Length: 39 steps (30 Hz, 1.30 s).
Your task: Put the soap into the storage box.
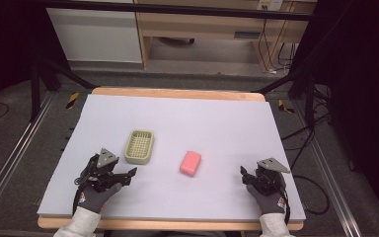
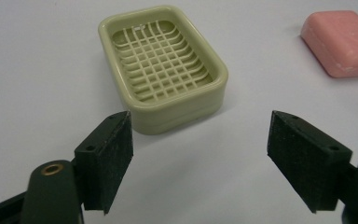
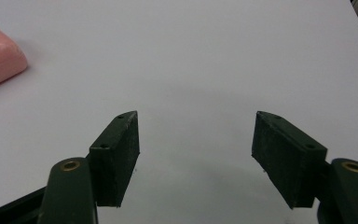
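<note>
On a lavender-grey table mat (image 1: pixel 217 118), a pale green soap dish (image 1: pixel 139 146) with a slotted grid floor sits empty, the landmark of the scene. Just beside the dish's near corner, the left gripper (image 1: pixel 127 177) points toward it with jaws spread wide, nothing between the pads; the dish lies just beyond its fingertips (image 2: pixel 112 154) in the left gripper view. A pink soap bar (image 1: pixel 190 163) rests near the dish, on its right, apart from it. Well to the right of the dish, past the soap, the right gripper (image 1: pixel 244 174) rests low over bare mat, jaws likewise spread and empty.
</note>
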Motion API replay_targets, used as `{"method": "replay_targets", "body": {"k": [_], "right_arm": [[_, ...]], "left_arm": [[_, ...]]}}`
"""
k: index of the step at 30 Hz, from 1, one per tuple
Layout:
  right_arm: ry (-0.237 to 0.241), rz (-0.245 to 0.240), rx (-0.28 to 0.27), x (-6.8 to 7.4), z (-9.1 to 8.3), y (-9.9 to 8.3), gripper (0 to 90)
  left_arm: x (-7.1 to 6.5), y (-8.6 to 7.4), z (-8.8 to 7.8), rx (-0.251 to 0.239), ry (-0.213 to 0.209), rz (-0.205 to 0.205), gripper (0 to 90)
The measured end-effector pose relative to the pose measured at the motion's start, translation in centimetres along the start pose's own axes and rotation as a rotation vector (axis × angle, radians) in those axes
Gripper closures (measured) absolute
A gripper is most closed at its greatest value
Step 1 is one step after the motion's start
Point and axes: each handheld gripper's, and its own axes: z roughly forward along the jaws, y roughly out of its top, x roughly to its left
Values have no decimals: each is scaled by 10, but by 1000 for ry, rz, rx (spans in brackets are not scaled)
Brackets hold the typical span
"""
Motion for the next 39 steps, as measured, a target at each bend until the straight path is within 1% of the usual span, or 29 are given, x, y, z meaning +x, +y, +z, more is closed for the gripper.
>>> {"method": "replay_targets", "body": {"k": [1,2,6,8,14,16,18,23,29,35,38,39], "right_arm": [[1,-3,2,1,0,0,320],[1,-3,2,1,0,0,320],[1,-1,2,1,0,0,321],[-1,-2,2,0,1,0,322],[0,0,0,0,0,0,322],[-1,0,1,0,0,0,322],[-2,-2,0,0,0,0,322],[-3,0,-2,0,0,0,322],[-2,-1,-3,0,0,0,322],[-2,3,-3,0,0,0,322],[-2,-1,-3,0,0,0,321],[-2,-1,-3,0,0,0,321]], "left_arm": [[-1,2,0,-5,-16,-9,217],[-1,2,0,-5,-16,-9,217],[-5,8,0,1,-21,12,216],[-7,11,0,-8,-22,16,216],[-14,20,2,-12,-39,36,214],[-16,27,2,-19,-45,42,214],[-16,28,2,-21,-44,43,213],[-20,39,2,-38,-55,40,211],[-24,46,5,-42,-61,43,208],[-31,51,10,-43,-71,47,206],[-34,53,12,-36,-72,61,204],[-35,54,14,-39,-74,55,204]]}}
